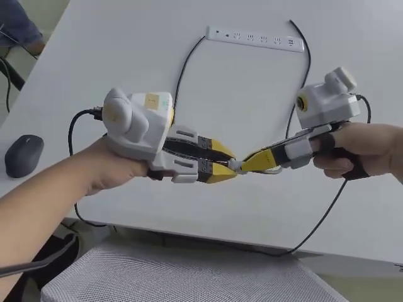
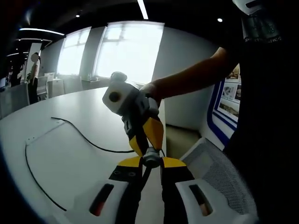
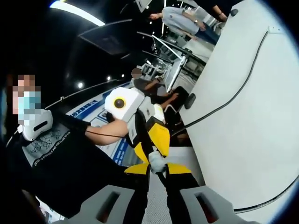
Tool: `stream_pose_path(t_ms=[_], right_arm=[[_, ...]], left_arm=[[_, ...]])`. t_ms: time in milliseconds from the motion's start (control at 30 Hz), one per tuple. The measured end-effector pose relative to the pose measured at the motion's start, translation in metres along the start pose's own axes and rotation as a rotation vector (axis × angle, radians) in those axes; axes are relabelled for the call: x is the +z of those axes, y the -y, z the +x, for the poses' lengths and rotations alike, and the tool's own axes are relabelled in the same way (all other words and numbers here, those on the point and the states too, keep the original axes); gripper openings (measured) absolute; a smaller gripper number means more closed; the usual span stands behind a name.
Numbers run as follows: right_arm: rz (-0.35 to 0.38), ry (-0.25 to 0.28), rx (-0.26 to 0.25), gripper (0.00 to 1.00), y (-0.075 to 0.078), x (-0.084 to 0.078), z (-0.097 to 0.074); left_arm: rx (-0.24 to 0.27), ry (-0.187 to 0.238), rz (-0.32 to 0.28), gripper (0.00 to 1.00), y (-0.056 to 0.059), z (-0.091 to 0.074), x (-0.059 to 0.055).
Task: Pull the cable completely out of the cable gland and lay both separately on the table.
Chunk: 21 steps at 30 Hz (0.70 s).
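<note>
Seemingly at the pull-out step, work held in the air over the near part of the desk (image 1: 252, 100).

Both clenched from opposite ends on the small grey cable gland (image 1: 238, 166): left hand-held gripper (image 1: 228, 167) and right hand-held gripper (image 1: 250, 163), yellow jaws nose to nose. No clear sight of the cable, too thin and buried between the jaws; cannot tell which side pinches it. Gland likely light, hard and smooth, prone to twisting out of a pinch; cable probably limp and slippery. Best taken on the gland body with one side and on the cable close behind it with the other, pulling straight along the axis.
</note>
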State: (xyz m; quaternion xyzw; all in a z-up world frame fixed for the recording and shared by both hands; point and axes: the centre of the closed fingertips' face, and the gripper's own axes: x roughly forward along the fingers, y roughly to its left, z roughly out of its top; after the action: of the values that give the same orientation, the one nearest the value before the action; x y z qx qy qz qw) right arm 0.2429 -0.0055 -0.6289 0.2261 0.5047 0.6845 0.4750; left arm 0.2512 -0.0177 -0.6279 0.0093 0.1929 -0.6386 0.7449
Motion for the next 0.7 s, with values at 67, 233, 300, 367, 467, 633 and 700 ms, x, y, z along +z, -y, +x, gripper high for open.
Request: stream_pose_path(t_ms=[67, 233, 300, 367, 467, 633, 700], right_arm=[[-0.026, -0.009, -0.009, 0.08, -0.0014, -0.0008, 0.0008], [-0.181, -0.041, -0.112, 0.07, -0.0002, 0.0012, 0.0024], [-0.3, -0.087, -0.165, 0.07, -0.0012, -0.0017, 0.0034], [-0.391, -0.114, -0.217, 0.07, -0.0029, -0.0032, 0.0048], [-0.508, -0.136, -0.288, 0.07, -0.0048, -0.0041, 0.0051], [-0.666, -0.146, -0.408, 0.07, -0.0079, -0.0042, 0.0049], [-0.705, -0.142, -0.437, 0.07, -0.0083, -0.0035, 0.0045]], left_arm=[[-0.005, 0.001, -0.009, 0.15, 0.0014, 0.0, -0.0001], [0.004, 0.001, -0.035, 0.15, -0.0004, -0.0013, -0.002], [-0.003, -0.003, -0.052, 0.15, 0.0012, -0.0011, -0.0034], [-0.004, -0.003, -0.061, 0.15, 0.0024, -0.0009, -0.0042], [-0.003, 0.008, -0.083, 0.15, 0.0033, -0.0015, -0.0036], [0.0, 0.026, -0.117, 0.15, 0.0043, -0.0032, -0.0014], [0.001, 0.035, -0.129, 0.15, 0.0044, -0.0041, -0.0005]])
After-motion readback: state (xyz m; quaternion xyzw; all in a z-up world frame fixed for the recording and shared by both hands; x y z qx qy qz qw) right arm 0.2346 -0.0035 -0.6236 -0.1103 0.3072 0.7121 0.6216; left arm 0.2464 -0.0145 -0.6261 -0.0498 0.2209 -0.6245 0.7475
